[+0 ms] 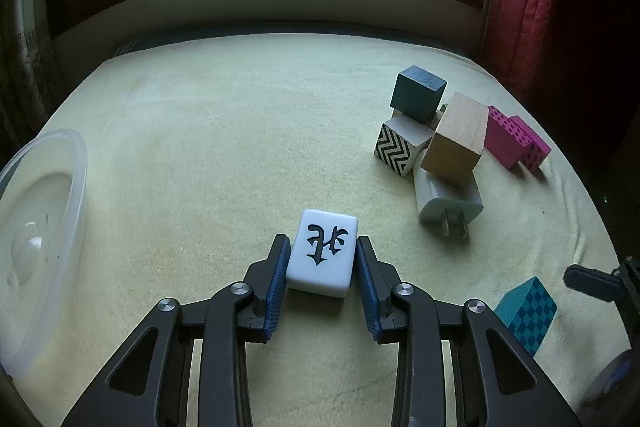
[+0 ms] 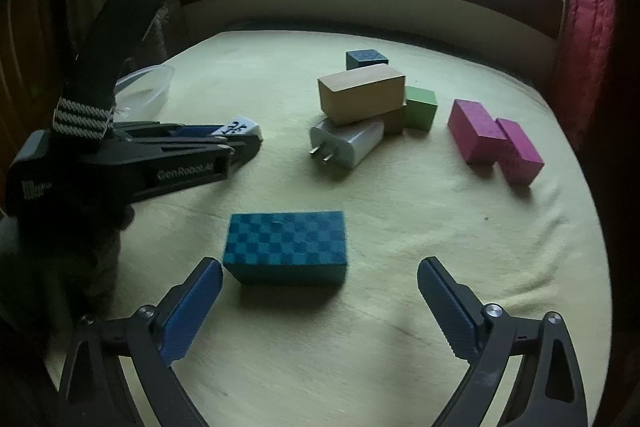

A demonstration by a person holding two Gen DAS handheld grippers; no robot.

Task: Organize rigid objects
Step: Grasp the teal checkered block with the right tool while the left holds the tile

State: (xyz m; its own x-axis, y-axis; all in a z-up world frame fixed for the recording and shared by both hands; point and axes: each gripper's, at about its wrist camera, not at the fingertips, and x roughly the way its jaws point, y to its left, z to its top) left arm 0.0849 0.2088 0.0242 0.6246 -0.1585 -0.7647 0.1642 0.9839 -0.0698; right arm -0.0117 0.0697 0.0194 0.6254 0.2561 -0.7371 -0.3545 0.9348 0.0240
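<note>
The left gripper [image 1: 322,255] has its blue-padded fingers [image 1: 280,275] pinching a white mahjong tile [image 1: 323,253] by its two long sides; the tile sits between the pads, its black-marked face up, low over the pale yellow-green bed [image 1: 220,131] near its front edge. In the right wrist view the same tile [image 2: 239,127] shows at the tip of the left gripper [image 2: 240,139], toward the bed's left side.

The right gripper [image 2: 320,291] has its fingers [image 2: 196,303] spread wide with nothing between the pads. A teal checkered block [image 2: 286,247] lies flat on the bed just ahead of them, nearer the left finger and close to its tip; whether they touch is unclear.

A clear plastic container [image 1: 40,227] stands at the bed's left edge. Toward the right side a pile holds a plain wooden block [image 1: 460,143] resting on a white charger plug [image 1: 444,199], with a zigzag-patterned block [image 1: 398,147], a dark teal cube [image 1: 418,93] and a green cube [image 2: 420,107] beside them. Two magenta blocks [image 2: 494,139] lie touching each other nearer the right edge
</note>
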